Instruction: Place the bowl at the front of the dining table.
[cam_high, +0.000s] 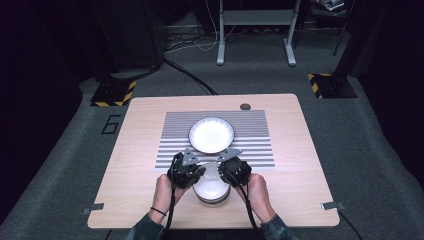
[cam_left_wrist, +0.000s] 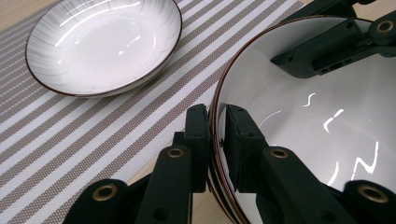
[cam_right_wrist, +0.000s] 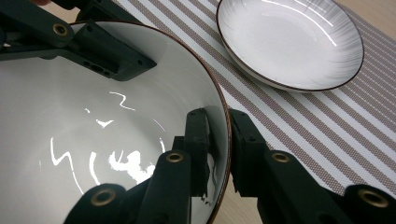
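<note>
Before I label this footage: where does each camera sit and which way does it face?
High view: above the person's side, facing forward and down on the table; hands, forearms show.
Left gripper view: on the left tool, whose jaws pinch the top bowl.
Right gripper view: on the right tool, gripping the rim opposite.
Shared: the plate on the striped mat.

Both forearms enter from the bottom edge of the high view, angled in toward center. Left gripper (cam_high: 192, 167) sits lower center, just left of the right gripper (cam_high: 229, 165); grey top plates point toward the upper frame. Each hand wraps its gripper body from behind. Both sets of fingers (cam_left_wrist: 198, 135) are clamped on a bowl rim (cam_left_wrist: 215, 116), one inside, one outside.
</note>
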